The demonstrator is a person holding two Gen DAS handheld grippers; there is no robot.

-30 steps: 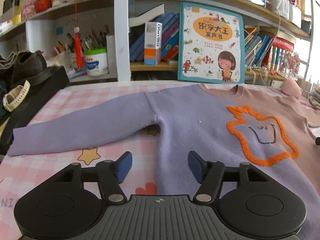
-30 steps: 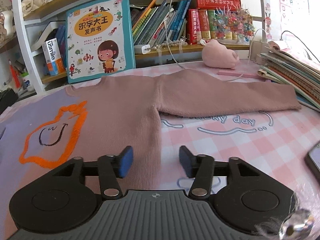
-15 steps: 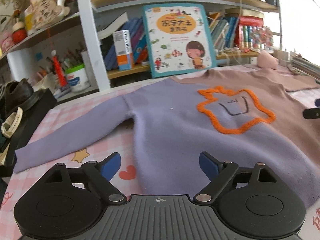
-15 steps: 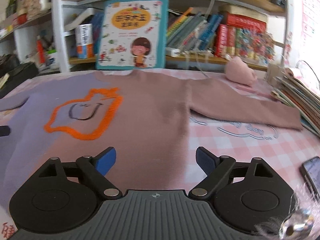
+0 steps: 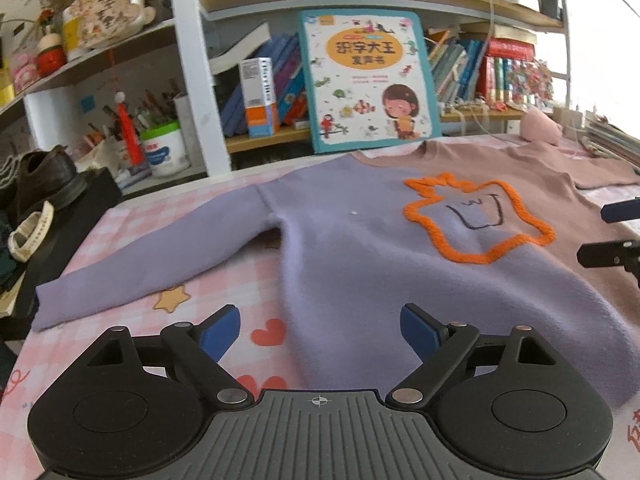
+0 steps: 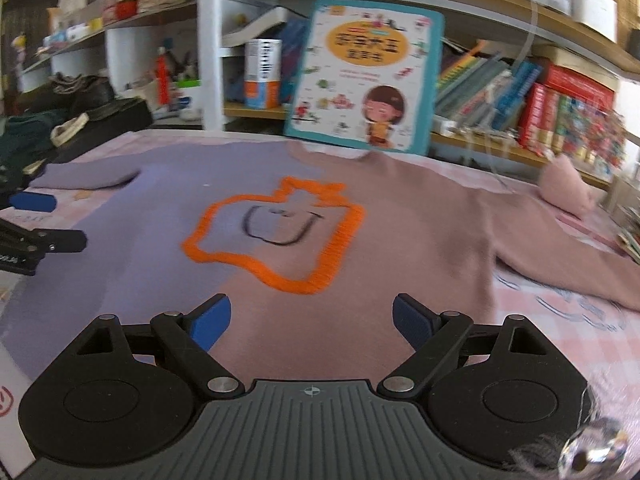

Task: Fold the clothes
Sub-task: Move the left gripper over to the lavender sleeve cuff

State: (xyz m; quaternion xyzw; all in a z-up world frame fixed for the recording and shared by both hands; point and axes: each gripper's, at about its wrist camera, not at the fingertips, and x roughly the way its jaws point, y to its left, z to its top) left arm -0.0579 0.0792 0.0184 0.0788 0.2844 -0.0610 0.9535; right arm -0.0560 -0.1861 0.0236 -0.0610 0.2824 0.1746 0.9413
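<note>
Sweater lies flat (sleeves spread) under both grippers, left and right, fingers wide.

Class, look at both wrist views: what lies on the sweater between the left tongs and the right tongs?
In both views, the orange star outline on the sweater lies between left tongs and right tongs.

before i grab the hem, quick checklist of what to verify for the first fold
1. Left gripper open and empty: ok, jaws spread.
2. Right gripper open and empty: ok, jaws spread.
3. Sweater lying flat, front up: ok, orange star outline visible.
4. Both sleeves spread out: ok, purple sleeve out to the left, pink sleeve to the right.
5. Hem edge within the jaws: cannot tell, it is hidden under the gripper bodies.
6. Nothing resting on the sweater: not ok, small white speck on the purple half.
</note>
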